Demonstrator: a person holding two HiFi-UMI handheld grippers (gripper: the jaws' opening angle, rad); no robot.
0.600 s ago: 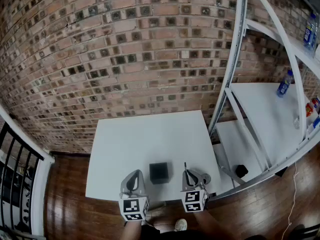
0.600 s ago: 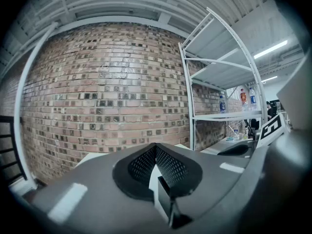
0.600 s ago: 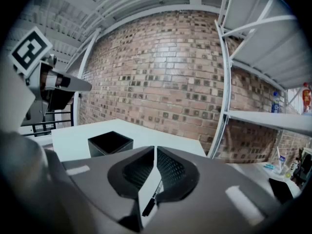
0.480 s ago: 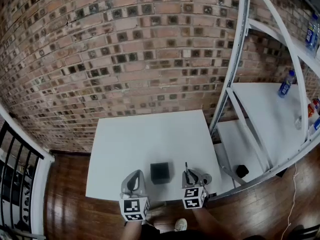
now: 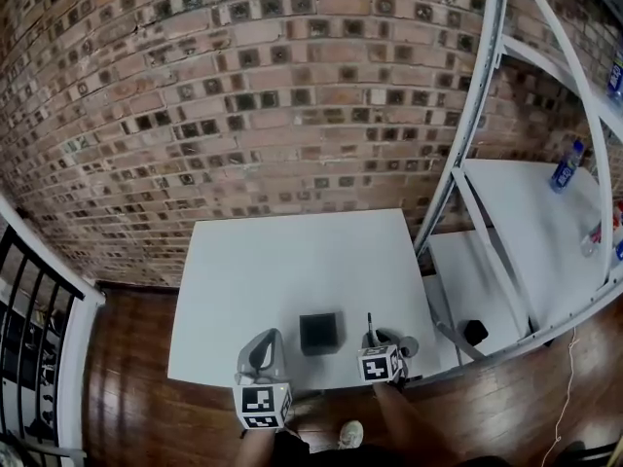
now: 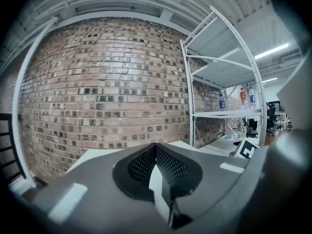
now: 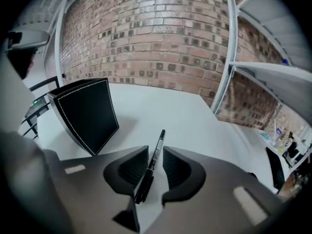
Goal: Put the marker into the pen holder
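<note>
The black square pen holder (image 5: 320,332) stands near the front edge of the white table (image 5: 292,261); in the right gripper view the pen holder (image 7: 87,116) is ahead and to the left. My right gripper (image 5: 376,340) hovers just right of it, shut on a slim black marker (image 5: 369,323) that points up and away. In the right gripper view the marker (image 7: 155,152) lies between the jaws of the right gripper (image 7: 155,156), its tip past them. My left gripper (image 5: 265,344) sits left of the holder; in its own view the left gripper (image 6: 156,147) has its jaws together, holding nothing.
A white metal shelf rack (image 5: 467,183) stands close to the table's right side, with bottles (image 5: 565,166) on its shelf. A brick wall (image 5: 243,95) backs the table. A black railing (image 5: 29,358) runs at the left. A small black object (image 5: 475,332) lies under the rack.
My right gripper has moved a little forward and right with the marker in it. The left gripper has stayed put. The head view has shifted slightly.
</note>
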